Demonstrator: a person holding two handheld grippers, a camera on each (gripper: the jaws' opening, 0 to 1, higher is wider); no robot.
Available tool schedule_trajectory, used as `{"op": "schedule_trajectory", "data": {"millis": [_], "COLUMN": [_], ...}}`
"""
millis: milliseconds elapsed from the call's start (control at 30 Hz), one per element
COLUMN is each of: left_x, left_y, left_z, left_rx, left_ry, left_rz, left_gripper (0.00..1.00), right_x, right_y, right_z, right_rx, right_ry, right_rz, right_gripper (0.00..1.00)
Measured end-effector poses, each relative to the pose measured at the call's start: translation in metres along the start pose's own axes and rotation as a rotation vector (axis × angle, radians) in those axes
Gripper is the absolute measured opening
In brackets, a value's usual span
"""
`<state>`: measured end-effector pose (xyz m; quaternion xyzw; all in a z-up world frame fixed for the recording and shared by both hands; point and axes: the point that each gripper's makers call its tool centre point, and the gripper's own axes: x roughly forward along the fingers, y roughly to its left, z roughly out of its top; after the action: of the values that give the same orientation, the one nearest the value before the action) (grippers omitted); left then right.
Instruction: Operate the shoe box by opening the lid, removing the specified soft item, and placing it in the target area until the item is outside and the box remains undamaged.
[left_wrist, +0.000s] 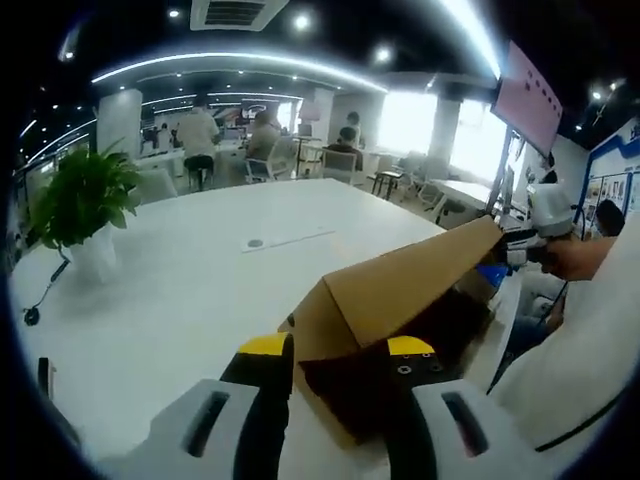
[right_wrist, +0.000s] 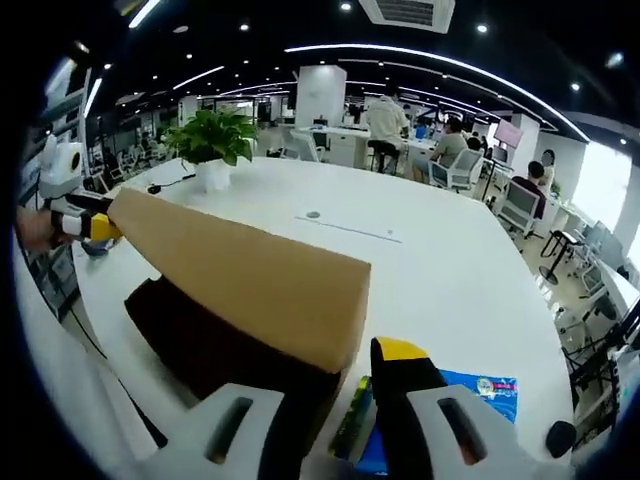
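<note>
In the left gripper view the left gripper stands nearest, its yellow-tipped jaws spread to either side of the near corner of the shoe box, which sits on the white surface; whether the tips touch the cardboard I cannot tell. The brown lid is raised at a slant over the dark box body, hinged low at the near end and lifted at the far right end. There the right gripper meets the lid's raised edge, with a hand behind it; how its jaws stand there is too small to tell. In the right gripper view the right gripper has the lid edge between its jaws, one jaw on each side of the cardboard, and a blue printed packet lies on the surface just right of the box. At the lid's far left corner the left gripper shows small. The soft item cannot be made out in the dark inside of the box. Farther off on the surface stand a potted plant and a flat strip, and beyond them people sit at desks.
</note>
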<state>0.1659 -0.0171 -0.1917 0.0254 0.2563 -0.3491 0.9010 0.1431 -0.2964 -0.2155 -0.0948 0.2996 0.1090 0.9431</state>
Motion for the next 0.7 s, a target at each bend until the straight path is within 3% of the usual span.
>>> {"op": "schedule_trajectory", "data": {"millis": [233,633,700], "left_x": [-0.001,-0.003,-0.003], "left_y": [-0.011,-0.017,-0.02], "left_z": [0.0,-0.005,-0.008], "left_rx": [0.039,0.07,0.057], "left_ry": [-0.005,0.006,0.014], "left_rz": [-0.023,-0.031,-0.046], "left_gripper": [0.31,0.36,0.39], "right_x": [-0.014,-0.024,-0.024], "right_y": [0.009,0.023,0.027], "right_z": [0.001,-0.008,-0.011], "right_rx": [-0.088,-0.09,-0.123], "right_ry": [0.0,0.019,0.028], "right_rz": [0.006,0.024,0.03], "right_gripper": [0.21,0.29,0.32]}}
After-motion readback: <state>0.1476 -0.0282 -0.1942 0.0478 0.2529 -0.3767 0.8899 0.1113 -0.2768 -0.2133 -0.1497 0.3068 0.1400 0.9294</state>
